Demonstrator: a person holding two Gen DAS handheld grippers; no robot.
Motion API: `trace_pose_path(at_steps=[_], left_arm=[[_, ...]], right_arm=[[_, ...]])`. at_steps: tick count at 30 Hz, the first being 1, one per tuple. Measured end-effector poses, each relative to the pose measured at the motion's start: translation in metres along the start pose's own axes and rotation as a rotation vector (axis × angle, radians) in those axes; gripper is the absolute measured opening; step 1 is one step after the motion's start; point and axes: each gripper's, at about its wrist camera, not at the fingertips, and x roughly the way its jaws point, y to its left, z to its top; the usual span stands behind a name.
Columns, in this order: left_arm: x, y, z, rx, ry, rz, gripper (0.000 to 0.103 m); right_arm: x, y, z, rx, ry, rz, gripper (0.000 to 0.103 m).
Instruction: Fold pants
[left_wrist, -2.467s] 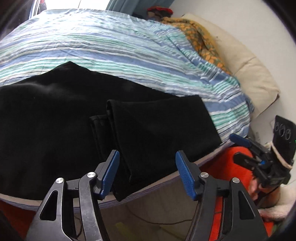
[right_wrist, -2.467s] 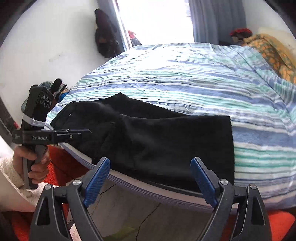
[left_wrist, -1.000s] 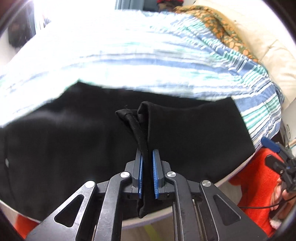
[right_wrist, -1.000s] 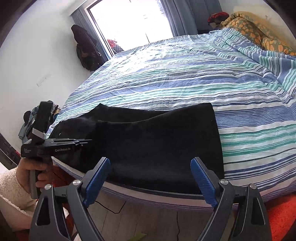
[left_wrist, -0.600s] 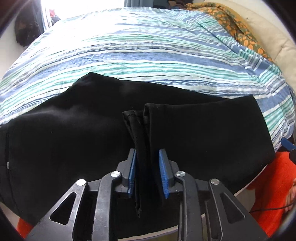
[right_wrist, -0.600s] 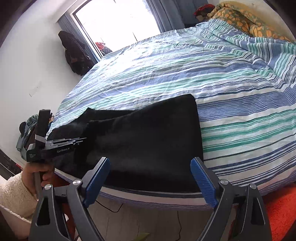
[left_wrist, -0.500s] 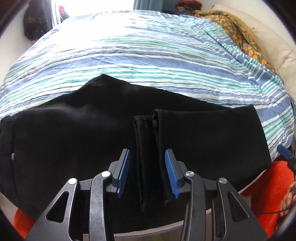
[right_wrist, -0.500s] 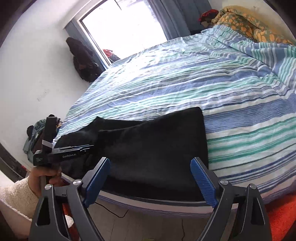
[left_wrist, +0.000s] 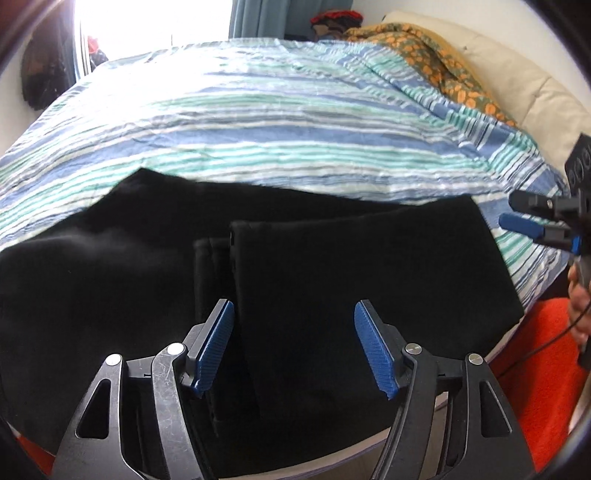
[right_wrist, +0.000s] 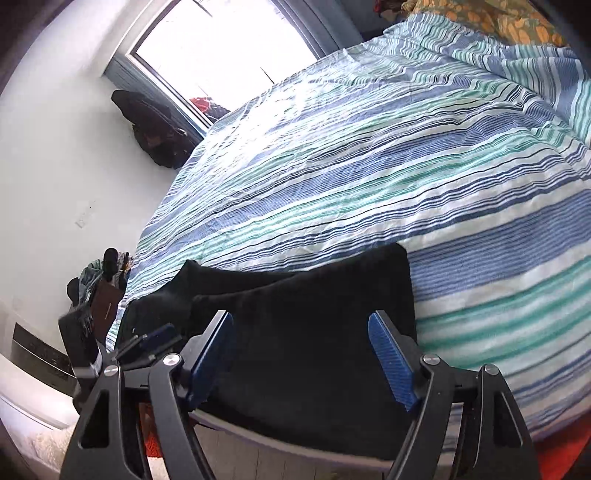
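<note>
Black pants (left_wrist: 332, 266) lie folded over along the near edge of a striped bed (left_wrist: 295, 129). The hem edges (left_wrist: 218, 258) of the upper layer rest flat on the lower layer. My left gripper (left_wrist: 295, 349) hovers over the fold with its jaws opening; cloth lies below the pads, not pinched. In the right wrist view the pants (right_wrist: 314, 314) end at a straight folded edge on the right. My right gripper (right_wrist: 301, 360) hangs over that end with its jaws closing, wide apart, and the pads press on nothing. Each gripper also shows in the other view: right gripper (left_wrist: 535, 221), left gripper (right_wrist: 147, 343).
A cream pillow (left_wrist: 517, 81) and an orange patterned blanket (left_wrist: 424, 55) lie at the head of the bed. A red rug (left_wrist: 546, 350) covers the floor beside the bed. Dark clothes (right_wrist: 159, 133) hang by the window, and a pile of things (right_wrist: 99, 280) sits on the floor.
The left gripper let go of the pinched hem fold and its jaws spread; the fold now lies flat. The right gripper swung along the bed edge, rolled, and its jaws narrowed a little.
</note>
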Motion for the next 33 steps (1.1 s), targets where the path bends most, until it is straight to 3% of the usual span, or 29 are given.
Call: trace_pose_path(at_steps=[4, 7, 12, 15, 18, 20, 24, 29, 33], left_arm=[[0.005, 0.0, -0.009, 0.008, 0.003, 0.009, 0.07], [0.004, -0.001, -0.008, 0.011, 0.008, 0.013, 0.071], [0.001, -0.003, -0.014, 0.008, -0.002, 0.011, 0.072], [0.001, -0.003, -0.014, 0.008, -0.005, 0.014, 0.073], [0.0, -0.003, -0.015, 0.001, -0.004, 0.014, 0.073], [0.0, -0.003, -0.016, 0.006, -0.005, 0.016, 0.073], [-0.001, 0.0, -0.017, 0.0, -0.009, 0.005, 0.073], [-0.002, 0.0, -0.016, -0.005, -0.008, 0.004, 0.073], [-0.02, 0.006, -0.015, -0.054, -0.037, -0.01, 0.073]], right_arm=[[0.051, -0.024, 0.0, 0.029, 0.129, -0.078, 0.072], [0.031, -0.006, -0.004, -0.019, 0.056, -0.081, 0.071], [-0.026, 0.038, -0.025, -0.115, -0.061, 0.023, 0.071], [-0.014, 0.042, -0.06, -0.089, 0.019, 0.097, 0.072], [0.029, 0.03, -0.088, -0.034, 0.153, 0.047, 0.072], [0.032, 0.029, -0.088, -0.022, 0.146, 0.041, 0.072], [0.008, 0.047, -0.076, -0.095, 0.03, 0.069, 0.072], [0.044, 0.035, -0.093, -0.06, 0.154, 0.06, 0.077], [0.041, 0.038, -0.089, -0.08, 0.128, 0.056, 0.077]])
